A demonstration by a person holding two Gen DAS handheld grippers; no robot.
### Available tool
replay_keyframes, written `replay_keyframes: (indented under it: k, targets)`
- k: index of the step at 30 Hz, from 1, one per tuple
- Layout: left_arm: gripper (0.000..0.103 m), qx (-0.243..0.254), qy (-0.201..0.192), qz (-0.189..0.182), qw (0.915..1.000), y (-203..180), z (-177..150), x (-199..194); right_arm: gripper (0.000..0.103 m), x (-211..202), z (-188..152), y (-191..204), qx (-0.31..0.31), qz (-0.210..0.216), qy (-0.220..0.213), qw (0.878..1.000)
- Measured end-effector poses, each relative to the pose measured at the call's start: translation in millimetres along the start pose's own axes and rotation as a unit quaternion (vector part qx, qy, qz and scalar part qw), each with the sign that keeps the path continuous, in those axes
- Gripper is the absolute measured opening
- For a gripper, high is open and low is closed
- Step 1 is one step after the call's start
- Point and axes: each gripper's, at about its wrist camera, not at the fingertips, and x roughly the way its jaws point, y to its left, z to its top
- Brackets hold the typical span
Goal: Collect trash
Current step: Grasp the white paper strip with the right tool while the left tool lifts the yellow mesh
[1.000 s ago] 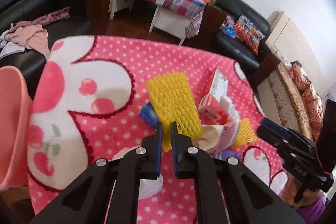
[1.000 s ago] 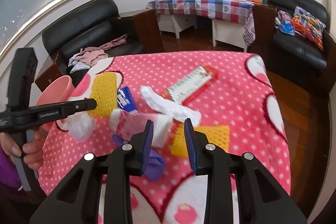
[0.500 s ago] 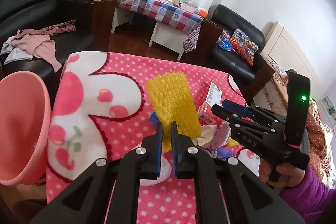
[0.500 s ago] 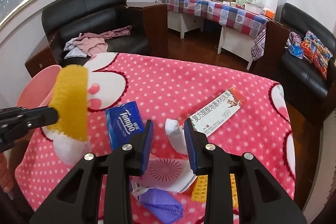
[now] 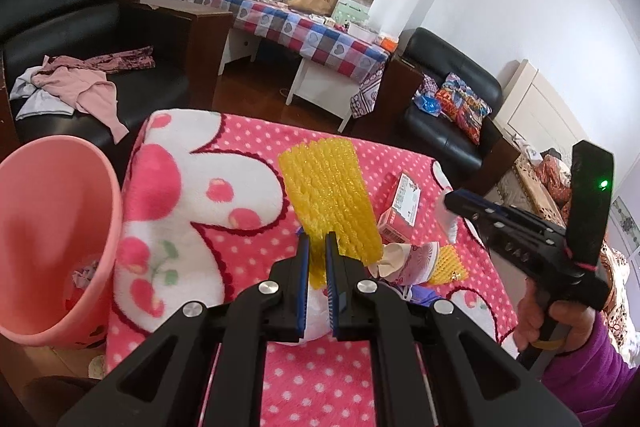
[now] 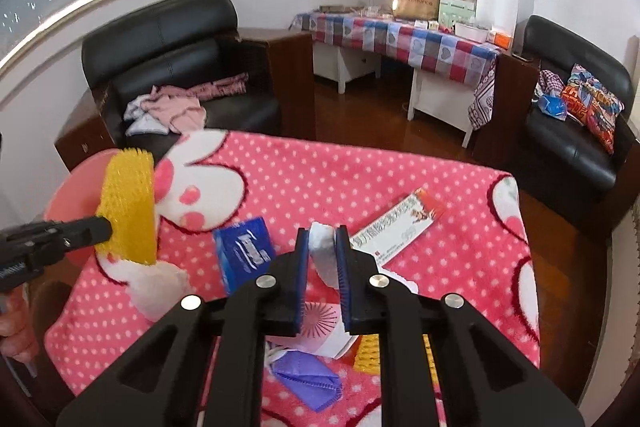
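My left gripper (image 5: 315, 247) is shut on a yellow foam net sleeve (image 5: 328, 199) and holds it above the pink blanket (image 5: 192, 211), right of the pink bin (image 5: 48, 235). The sleeve (image 6: 128, 211) also shows in the right wrist view, in front of the bin (image 6: 76, 191). My right gripper (image 6: 322, 241) is shut on a white crumpled tissue (image 6: 323, 251) lifted off the blanket (image 6: 320, 179). On the blanket lie a blue tissue pack (image 6: 244, 251), a red and white box (image 6: 396, 227), a pink-patterned wrapper (image 6: 320, 323), a purple mask (image 6: 308, 379) and another yellow net (image 6: 370, 355).
A white wad (image 6: 160, 287) lies near the blanket's left edge. Black armchairs (image 6: 180, 67) with clothes stand behind, another (image 6: 576, 115) at the right. A table with a checked cloth (image 6: 400, 39) stands at the back. The bin holds some trash (image 5: 82, 275).
My left gripper lifted the yellow net off the blanket toward the bin. My right gripper moved forward and closed on the white tissue, raising it.
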Motion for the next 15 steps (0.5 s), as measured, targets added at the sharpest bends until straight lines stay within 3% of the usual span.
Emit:
replay_keyframes:
  k: [7, 15]
  targets:
    - [0.007, -0.013, -0.033, 0.014, 0.9993, 12, 2, -26, 0.014, -21, 23, 14, 0.034, 0.080, -0.034, 0.996]
    - [0.007, -0.036, -0.077, 0.062, 0.9944, 46, 4, -67, 0.014, -17, 50, 71, 0.037, 0.179, -0.041, 0.982]
